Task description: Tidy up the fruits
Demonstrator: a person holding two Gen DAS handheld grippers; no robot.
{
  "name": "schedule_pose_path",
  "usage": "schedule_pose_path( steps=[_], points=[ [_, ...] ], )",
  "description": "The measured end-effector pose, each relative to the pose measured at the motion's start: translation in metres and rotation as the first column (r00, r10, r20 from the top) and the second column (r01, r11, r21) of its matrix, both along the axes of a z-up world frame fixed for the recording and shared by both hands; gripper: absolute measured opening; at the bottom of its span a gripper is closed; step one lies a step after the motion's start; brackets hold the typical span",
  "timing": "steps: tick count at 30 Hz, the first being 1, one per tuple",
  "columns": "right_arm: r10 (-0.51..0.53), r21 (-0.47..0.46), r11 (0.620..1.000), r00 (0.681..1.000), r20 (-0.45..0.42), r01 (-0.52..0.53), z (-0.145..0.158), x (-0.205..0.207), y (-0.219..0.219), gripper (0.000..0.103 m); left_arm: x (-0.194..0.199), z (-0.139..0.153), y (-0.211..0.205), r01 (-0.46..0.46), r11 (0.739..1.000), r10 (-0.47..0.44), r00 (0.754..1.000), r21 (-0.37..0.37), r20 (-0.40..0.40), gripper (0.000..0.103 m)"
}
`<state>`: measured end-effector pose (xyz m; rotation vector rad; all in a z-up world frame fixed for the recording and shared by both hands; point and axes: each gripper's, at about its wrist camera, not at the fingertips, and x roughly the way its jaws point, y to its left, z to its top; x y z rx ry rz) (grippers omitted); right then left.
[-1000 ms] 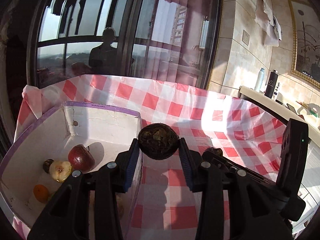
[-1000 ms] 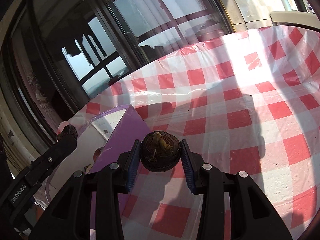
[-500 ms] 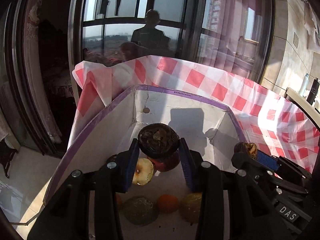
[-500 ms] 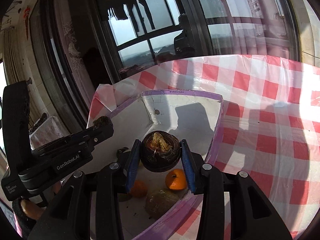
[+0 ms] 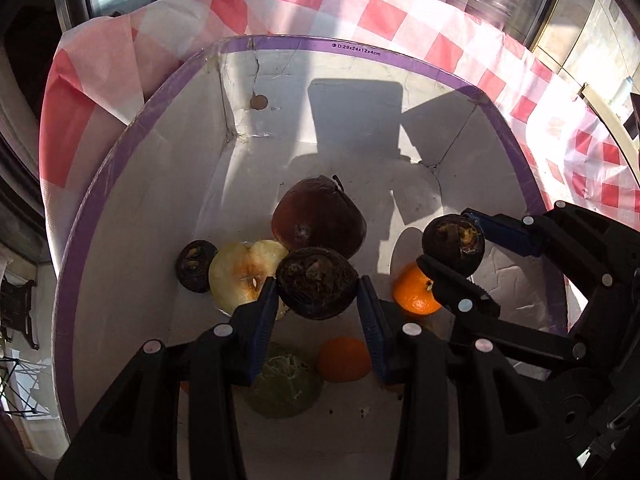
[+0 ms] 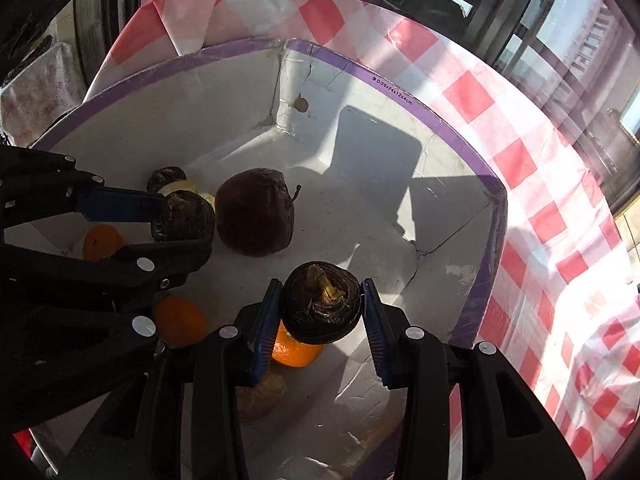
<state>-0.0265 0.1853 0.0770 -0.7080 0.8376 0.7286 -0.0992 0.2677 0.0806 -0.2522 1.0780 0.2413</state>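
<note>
Checked red-and-white cloth covers the tabletop (image 5: 472, 20), and a purple-rimmed white box (image 5: 360, 50) is set on it. A dark round fruit (image 5: 316, 288) is pinched by the left tool (image 5: 318, 300); another dark fruit (image 6: 320, 304) is pinched by the right tool (image 6: 320, 312). Both are held over the box floor, directly below each tool's tips, where an orange (image 6: 296, 350) lies under the right one, so a straight drop is judged next.

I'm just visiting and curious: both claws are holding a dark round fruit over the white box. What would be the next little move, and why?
Probably lower a little and open. The left gripper and the right gripper each clamp a dark fruit inside the purple rim of the box, just above the apple and oranges already lying there, so a short drop would set them down gently.
</note>
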Motion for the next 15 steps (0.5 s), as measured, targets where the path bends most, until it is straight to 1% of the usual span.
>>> schedule_pose_path(
  steps=[2, 5, 9, 15],
  points=[
    [-0.001, -0.012, 1.000, 1.000, 0.003, 0.001, -0.0011, 0.0024, 0.0011, 0.040, 0.0001, -0.0025, 0.0036, -0.006, 1.000, 0.006, 1.000, -0.027, -0.003, 0.040],
    [0.005, -0.017, 1.000, 1.000, 0.012, -0.005, -0.0025, 0.0006, 0.0013, 0.040, -0.0024, -0.0025, 0.0032, -0.005, 0.999, 0.005, 1.000, -0.032, 0.004, 0.041],
    [0.007, -0.021, 1.000, 0.999, 0.031, -0.006, -0.0051, -0.0031, 0.0041, 0.045, -0.0047, -0.0009, 0.0015, -0.004, 1.000, 0.005, 1.000, -0.028, 0.014, 0.041],
    [0.001, -0.011, 1.000, 1.000, 0.031, 0.000, -0.0059, -0.0023, 0.0042, 0.048, -0.0086, 0.0021, 0.0032, -0.010, 0.999, 0.011, 1.000, -0.037, 0.028, 0.042]
  ],
)
